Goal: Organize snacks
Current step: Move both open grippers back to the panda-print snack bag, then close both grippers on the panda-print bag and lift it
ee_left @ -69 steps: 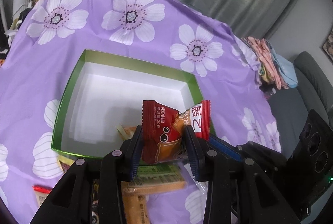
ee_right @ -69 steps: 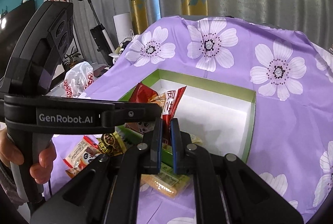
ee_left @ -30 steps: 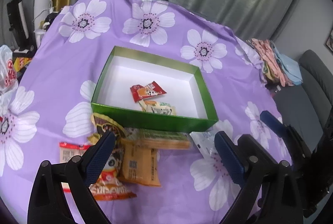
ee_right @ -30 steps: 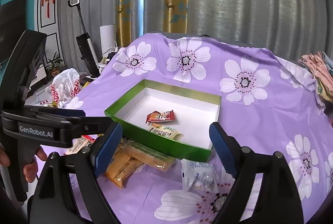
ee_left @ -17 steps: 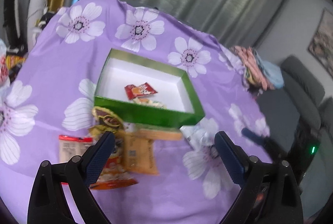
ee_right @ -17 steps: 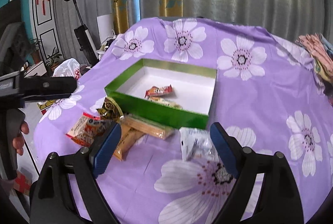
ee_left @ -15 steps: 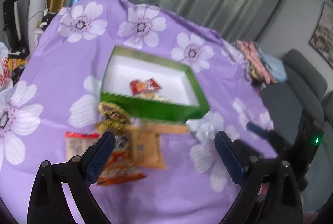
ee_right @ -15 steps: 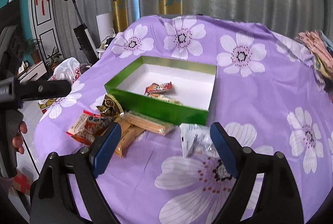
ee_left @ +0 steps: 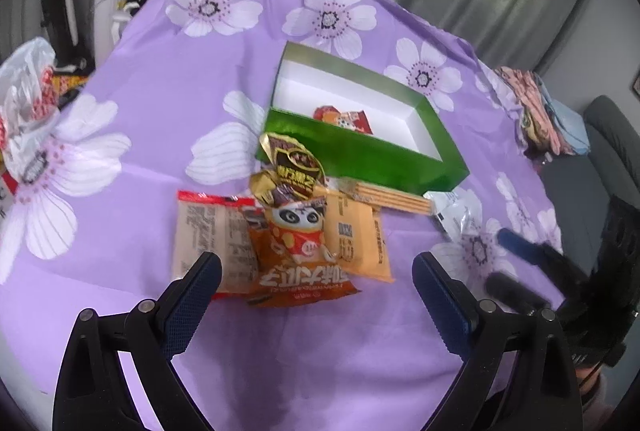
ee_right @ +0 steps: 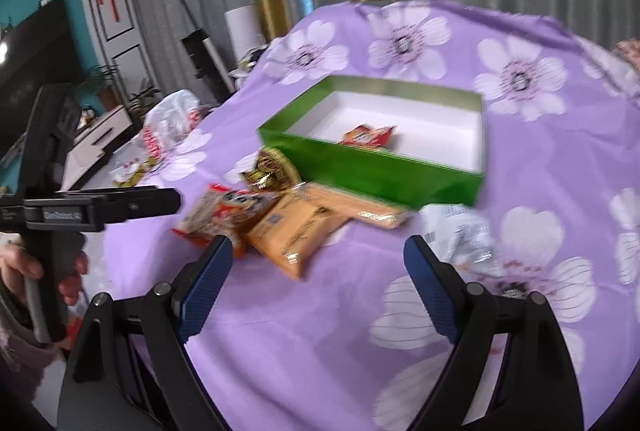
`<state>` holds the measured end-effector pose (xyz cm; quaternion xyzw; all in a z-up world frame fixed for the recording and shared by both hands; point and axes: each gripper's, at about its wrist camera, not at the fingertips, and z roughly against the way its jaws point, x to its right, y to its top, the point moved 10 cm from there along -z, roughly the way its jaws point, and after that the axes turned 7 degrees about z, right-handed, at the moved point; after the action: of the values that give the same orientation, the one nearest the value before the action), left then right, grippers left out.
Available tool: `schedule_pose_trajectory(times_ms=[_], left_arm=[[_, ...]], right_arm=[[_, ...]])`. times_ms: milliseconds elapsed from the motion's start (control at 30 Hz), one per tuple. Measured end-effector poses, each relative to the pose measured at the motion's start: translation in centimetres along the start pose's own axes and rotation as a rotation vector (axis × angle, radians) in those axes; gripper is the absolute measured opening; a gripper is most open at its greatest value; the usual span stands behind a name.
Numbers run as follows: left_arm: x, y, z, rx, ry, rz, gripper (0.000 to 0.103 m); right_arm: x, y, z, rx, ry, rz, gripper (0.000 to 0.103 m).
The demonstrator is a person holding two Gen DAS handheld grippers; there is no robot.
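Observation:
A green box [ee_left: 360, 155] [ee_right: 372, 171] with a white inside sits on the purple flowered cloth; a red snack packet [ee_left: 346, 119] [ee_right: 366, 135] lies in it. Loose snacks lie before its near wall: an orange panda bag [ee_left: 298, 251], a red-edged packet [ee_left: 212, 231], a gold and brown wrapper [ee_left: 294, 171] [ee_right: 272, 167], an orange-tan packet [ee_left: 358, 235] [ee_right: 296, 231], a long biscuit pack [ee_left: 390, 197] [ee_right: 360, 209] and a clear white packet [ee_left: 454, 211] [ee_right: 464, 227]. My left gripper [ee_left: 316, 269] is open above the panda bag, nothing between its jaws. My right gripper [ee_right: 318, 253] is open and empty over the cloth.
A white and red plastic bag [ee_left: 28, 91] [ee_right: 170, 123] lies at the table's left edge. Folded cloths [ee_left: 536, 111] sit at the far right by a grey sofa [ee_left: 608, 159]. A hand [ee_right: 24, 267] grips the left tool's handle. Curtains hang behind the table.
Both grippers, shut 2.3 seconds ago with the left on the red packet, now stand open; the packet lies in the box. Both have since dropped lower and nearer the loose snacks.

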<state>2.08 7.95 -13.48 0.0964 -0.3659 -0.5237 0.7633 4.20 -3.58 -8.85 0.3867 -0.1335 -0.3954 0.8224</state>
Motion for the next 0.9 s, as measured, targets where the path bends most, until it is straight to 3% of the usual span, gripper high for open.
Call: schedule_pose_trajectory(times_ms=[467,700,900], left_arm=[[-1.1,-1.1,-2.1,-0.04,0.014,-0.019,0.096],[-1.1,-1.2,-3.2,-0.061,-0.011,-0.036,0.096],[-1.0,-1.3,-4.1,-0.084,-0.052,-0.027,0.087]], right_arm=[[-5.0,-1.5,-4.9,-0.08,0.177,0.046,0.086],[-8.0,-1.9,-7.7,-0.127,0.262,0.104,0.065],[-8.5,-1.6,-9.5,-0.141,0.277,0.119,0.056]])
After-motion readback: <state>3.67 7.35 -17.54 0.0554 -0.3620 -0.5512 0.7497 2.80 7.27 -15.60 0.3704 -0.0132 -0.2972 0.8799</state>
